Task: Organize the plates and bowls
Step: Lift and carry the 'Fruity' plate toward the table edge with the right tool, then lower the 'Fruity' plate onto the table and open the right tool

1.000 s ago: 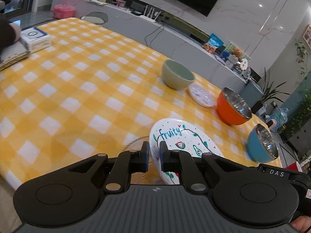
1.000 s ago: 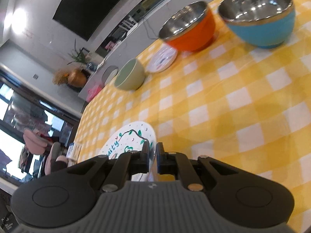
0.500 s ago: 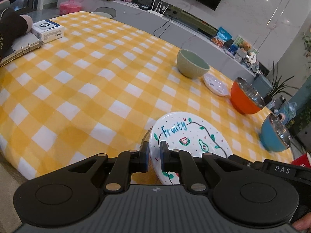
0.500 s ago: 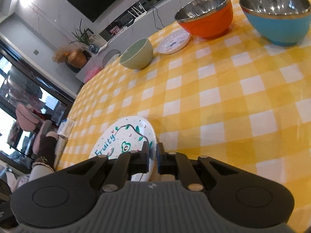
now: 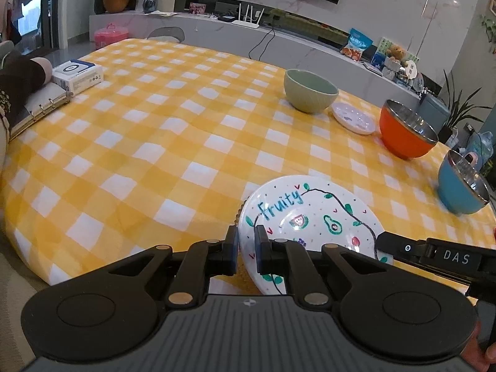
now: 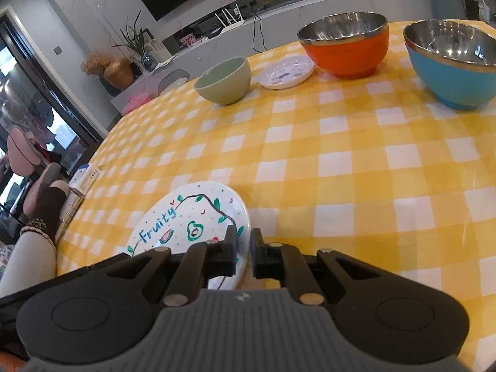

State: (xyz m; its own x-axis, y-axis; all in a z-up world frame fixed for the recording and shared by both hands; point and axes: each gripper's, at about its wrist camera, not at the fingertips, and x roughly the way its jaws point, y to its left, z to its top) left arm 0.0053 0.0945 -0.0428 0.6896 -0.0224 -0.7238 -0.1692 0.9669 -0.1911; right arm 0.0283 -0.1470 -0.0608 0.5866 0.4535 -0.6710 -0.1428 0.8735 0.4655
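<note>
A white "Fruity" plate [image 5: 310, 217] is held over the near edge of the yellow checked table [image 5: 155, 142]. My left gripper [image 5: 246, 248] is shut on its left rim. My right gripper [image 6: 244, 248] is shut on its right rim; the plate also shows in the right wrist view [image 6: 192, 217]. Farther back stand a green bowl [image 5: 310, 91], a small white plate [image 5: 353, 117], an orange bowl [image 5: 406, 133] and a blue bowl [image 5: 462, 183]. The right wrist view shows the green bowl [image 6: 224, 80], small plate [image 6: 286, 71], orange bowl [image 6: 347, 43] and blue bowl [image 6: 452, 62].
A white box [image 5: 77, 74] and a ring binder [image 5: 37, 108] lie at the table's far left, with a person's arm [image 5: 18, 77] on them. A grey counter [image 5: 279, 37] with clutter runs behind the table.
Both grippers have kept hold of the Fruity plate and tilted level with it; the views have swung so the table and bowls now sit more upright.
</note>
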